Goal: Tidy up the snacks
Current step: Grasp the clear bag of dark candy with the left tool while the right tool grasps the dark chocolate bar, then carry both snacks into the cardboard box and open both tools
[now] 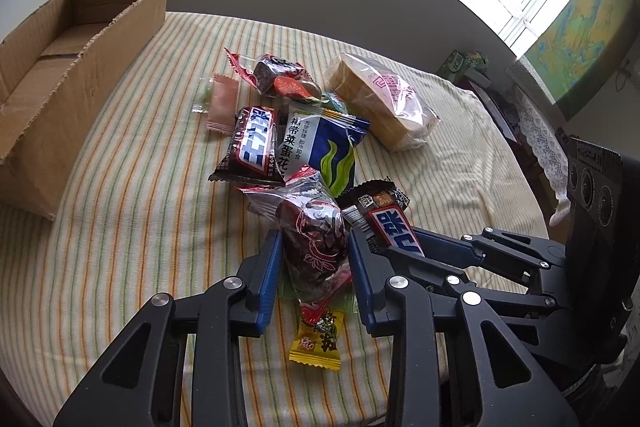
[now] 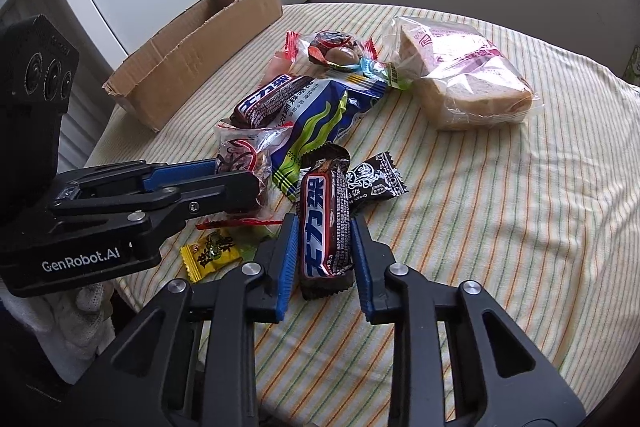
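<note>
A striped cloth (image 1: 132, 211) is seen covering the table, with a pile of snacks at its middle. A cardboard box (image 1: 76, 67) is placed at the far left of the cloth, open at the top, well apart from the pile.

The left gripper (image 1: 314, 255) is set around a red date pack (image 1: 316, 235); the blue pads (image 1: 269, 267) are pressed against both sides of the clear wrapper, fingers narrowed to the pack's width. In the right view the same pack (image 2: 244, 163) is seen held at the left gripper's (image 2: 240, 183) tips, at the near left of the pile.

The right gripper (image 2: 324, 243) is closed on a chocolate bar (image 2: 326, 223), one pad (image 2: 289, 259) on each long side, the bar lying lengthwise between the fingers on the cloth. In the left view this bar (image 1: 390, 223) is seen just beside the date pack, to its right.

A second chocolate bar (image 1: 254, 143) is laid on a blue soup packet (image 1: 324, 147) further back. A bagged bread loaf (image 2: 460, 79) is placed at the far right, touching the pile's edge. A yellow candy (image 2: 210, 253) is lying near the table edge, below the left gripper. A black candy (image 2: 374, 179) is found just right of the held bar. A pink wafer pack (image 1: 222, 103) is lying left of the pile.
</note>
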`<state>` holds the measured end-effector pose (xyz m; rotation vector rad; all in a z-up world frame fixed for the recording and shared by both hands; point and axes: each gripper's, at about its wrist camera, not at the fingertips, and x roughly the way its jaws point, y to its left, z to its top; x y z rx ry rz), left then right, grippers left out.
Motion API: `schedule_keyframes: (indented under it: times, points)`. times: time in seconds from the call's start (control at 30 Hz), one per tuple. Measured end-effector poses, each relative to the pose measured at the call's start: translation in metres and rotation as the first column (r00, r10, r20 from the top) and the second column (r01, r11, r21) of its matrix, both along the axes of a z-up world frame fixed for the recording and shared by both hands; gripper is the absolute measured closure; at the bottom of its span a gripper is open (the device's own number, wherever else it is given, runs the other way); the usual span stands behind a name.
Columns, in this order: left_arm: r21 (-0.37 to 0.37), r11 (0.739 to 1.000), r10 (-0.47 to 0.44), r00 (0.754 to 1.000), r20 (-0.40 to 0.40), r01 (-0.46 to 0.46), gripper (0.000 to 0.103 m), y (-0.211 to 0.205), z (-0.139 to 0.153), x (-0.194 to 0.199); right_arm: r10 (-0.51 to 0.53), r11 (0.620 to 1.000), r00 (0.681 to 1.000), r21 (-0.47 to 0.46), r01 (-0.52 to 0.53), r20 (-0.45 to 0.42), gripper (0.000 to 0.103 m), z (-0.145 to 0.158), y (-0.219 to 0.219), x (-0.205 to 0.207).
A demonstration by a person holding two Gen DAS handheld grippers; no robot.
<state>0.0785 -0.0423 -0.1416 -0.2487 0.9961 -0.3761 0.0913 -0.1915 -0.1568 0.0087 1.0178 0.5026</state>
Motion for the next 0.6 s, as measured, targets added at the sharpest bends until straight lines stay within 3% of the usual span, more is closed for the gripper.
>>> schedule_keyframes:
  times: [0.27,0.6]
  points:
    - [-0.009,1.000,0.024,1.000,0.006,-0.024,0.073,0.006,0.001,-0.004,-0.048,0.998,0.999,0.035,0.048,-0.004,0.077,0.004,-0.013,-0.003]
    - [-0.009,0.999,0.048,0.997,0.054,-0.048,0.073,0.019,0.021,-0.016,-0.056,0.997,0.997,0.058,0.053,0.055,0.077,0.030,-0.012,-0.007]
